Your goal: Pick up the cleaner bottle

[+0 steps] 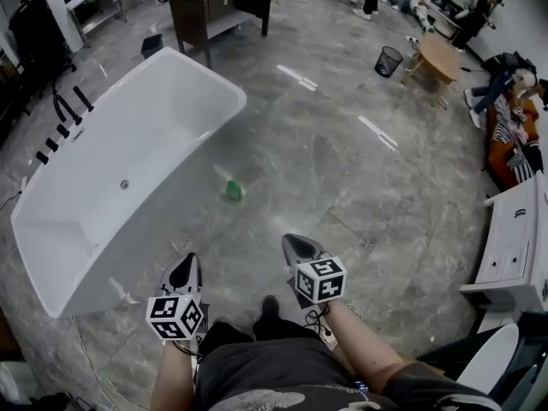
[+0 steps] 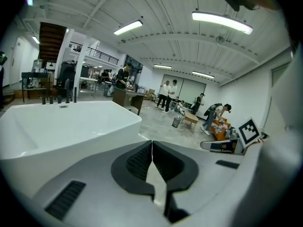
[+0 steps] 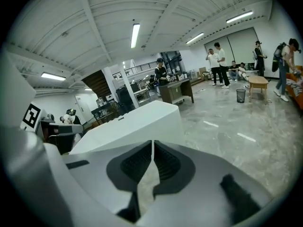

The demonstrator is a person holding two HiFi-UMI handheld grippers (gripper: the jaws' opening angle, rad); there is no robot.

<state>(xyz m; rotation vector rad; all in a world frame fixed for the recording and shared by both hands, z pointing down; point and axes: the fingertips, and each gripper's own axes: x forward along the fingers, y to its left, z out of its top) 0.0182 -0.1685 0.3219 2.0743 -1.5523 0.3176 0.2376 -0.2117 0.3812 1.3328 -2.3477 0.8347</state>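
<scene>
Item: cleaner bottle, green, on the floor beyond my tools, just right of the bathtub, apparently lying down.
Tools: left gripper and right gripper, both pressed together, empty, well short of it.
Risk: if I arrive with the jaws unopened, I'd likely knock it rolling.

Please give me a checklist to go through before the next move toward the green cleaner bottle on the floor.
1. Cleaner bottle in sight: ok, it is on the floor beside the bathtub.
2. Left hand-held gripper free: ok, its jaws are together with nothing between them.
3. Right hand-held gripper free: ok, its jaws are together and empty.
4. Jaws opened for a grasp: not ok, both are shut.
5. A gripper at the bottle: not ok, both are well short of it.
6. Bottle upright or lying: cannot tell, it is blurred.
</scene>
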